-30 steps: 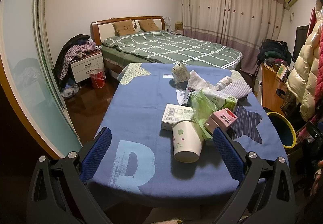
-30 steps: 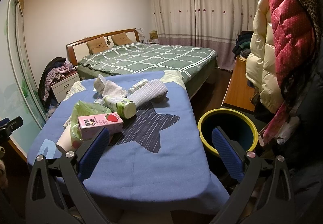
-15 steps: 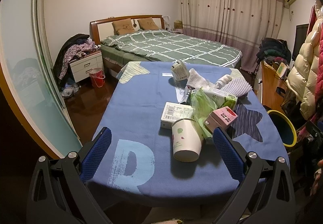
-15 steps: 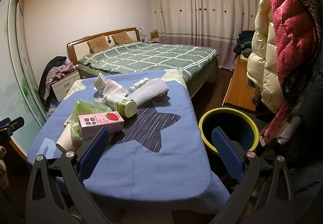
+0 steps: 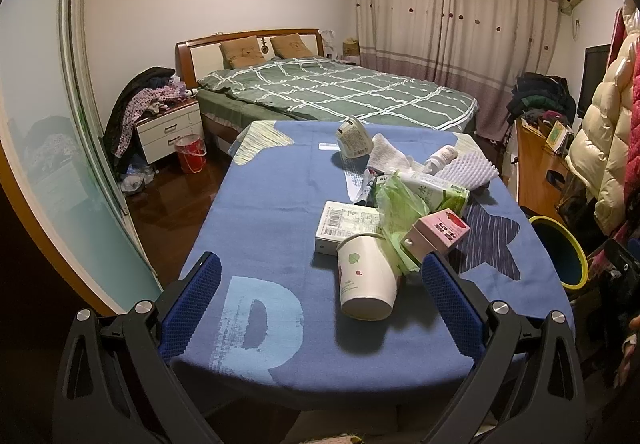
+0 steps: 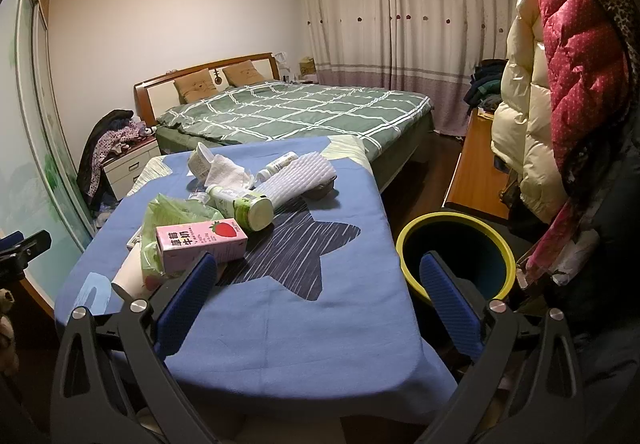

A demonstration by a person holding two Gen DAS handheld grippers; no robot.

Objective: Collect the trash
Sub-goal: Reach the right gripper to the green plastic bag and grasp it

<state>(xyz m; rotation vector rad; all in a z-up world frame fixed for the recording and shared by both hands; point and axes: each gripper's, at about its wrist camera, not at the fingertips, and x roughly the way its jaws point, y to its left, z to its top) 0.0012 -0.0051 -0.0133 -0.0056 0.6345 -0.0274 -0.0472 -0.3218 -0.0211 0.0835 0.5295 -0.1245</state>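
Nothing shifted since before, left claw spread empty, paper cup lying between its fingers, right claw likewise spread.

paper cup mostly hidden behind pink carton

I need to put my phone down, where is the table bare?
Bare cloth lies around the letter D on the left, near the left gripper, and along the near edge past the dark star. The middle is crowded: paper cup, pink carton, green bag, bottle.
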